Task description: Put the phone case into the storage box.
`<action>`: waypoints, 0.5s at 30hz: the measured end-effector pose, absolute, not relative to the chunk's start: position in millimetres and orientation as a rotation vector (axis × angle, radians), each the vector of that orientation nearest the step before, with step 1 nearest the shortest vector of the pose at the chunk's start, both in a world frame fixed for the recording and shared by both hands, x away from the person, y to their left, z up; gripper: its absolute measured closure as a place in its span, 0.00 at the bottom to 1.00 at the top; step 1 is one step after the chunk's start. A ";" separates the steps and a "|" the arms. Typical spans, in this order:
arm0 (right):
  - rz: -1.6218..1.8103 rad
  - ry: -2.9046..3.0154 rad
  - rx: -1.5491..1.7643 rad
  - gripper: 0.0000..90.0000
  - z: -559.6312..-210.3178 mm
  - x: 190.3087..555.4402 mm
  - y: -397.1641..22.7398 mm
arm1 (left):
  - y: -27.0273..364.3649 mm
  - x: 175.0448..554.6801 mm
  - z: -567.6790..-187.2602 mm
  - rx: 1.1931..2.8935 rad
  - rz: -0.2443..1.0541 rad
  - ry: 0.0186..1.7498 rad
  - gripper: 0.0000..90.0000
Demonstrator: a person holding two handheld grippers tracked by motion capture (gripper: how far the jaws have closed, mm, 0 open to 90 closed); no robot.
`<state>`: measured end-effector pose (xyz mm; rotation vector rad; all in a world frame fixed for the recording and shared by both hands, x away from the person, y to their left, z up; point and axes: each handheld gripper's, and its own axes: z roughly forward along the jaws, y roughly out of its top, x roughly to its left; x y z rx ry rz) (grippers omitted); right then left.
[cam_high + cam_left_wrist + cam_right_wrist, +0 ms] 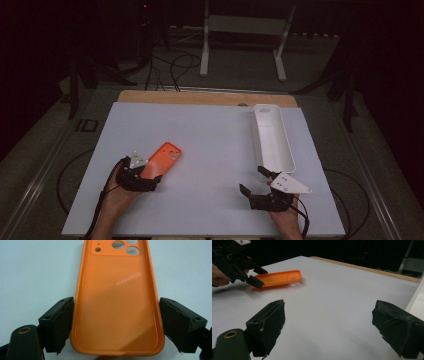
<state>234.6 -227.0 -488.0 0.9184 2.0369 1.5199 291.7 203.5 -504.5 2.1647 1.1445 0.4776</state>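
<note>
The orange phone case (164, 158) is lain flat, well left of the white tray (272, 137). Its near end is bracketed by the left gripper (150, 179), pads at both edges; pressure cannot be told. The right gripper (252, 181) is held wide, empty, just below the tray.

phone case (117, 302): was bright orange, with tiny dots all over the inside
tray (272, 137): was white
table top (200, 140): was pale grey-white, with a brown wood edge at the back
left gripper (150, 181): was black
right gripper (255, 182): was black
</note>
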 end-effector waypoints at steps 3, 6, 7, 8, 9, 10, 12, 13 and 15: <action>1.531 2.041 0.927 0.12 -487.1 235.5 -223.8 | 201.7 290.1 -499.4 2.151 0.496 1.134 0.19; 1.535 2.050 0.930 0.12 -486.5 236.5 -222.0 | 199.7 289.1 -494.1 2.141 0.511 1.120 0.19; 1.549 2.059 0.936 0.12 -485.5 237.8 -219.6 | 198.9 288.9 -492.4 2.137 0.518 1.115 0.19; 1.549 2.065 0.932 0.12 -484.7 238.5 -218.6 | 198.0 288.7 -490.8 2.136 0.521 1.110 0.19; 1.551 2.069 0.927 0.12 -484.0 239.4 -217.6 | 196.8 288.3 -489.2 2.129 0.521 1.107 0.19; 1.550 2.075 0.927 0.12 -483.0 240.1 -216.5 | 195.6 288.0 -487.5 2.126 0.526 1.101 0.19; 1.553 2.084 0.926 0.12 -481.0 241.8 -214.7 | 192.6 287.6 -483.7 2.128 0.531 1.082 0.19; 1.557 2.085 0.925 0.12 -479.7 243.0 -214.0 | 190.7 287.2 -481.7 2.124 0.541 1.076 0.19; 1.570 2.094 0.935 0.12 -476.9 246.3 -212.7 | 187.2 287.0 -477.1 2.122 0.550 1.060 0.19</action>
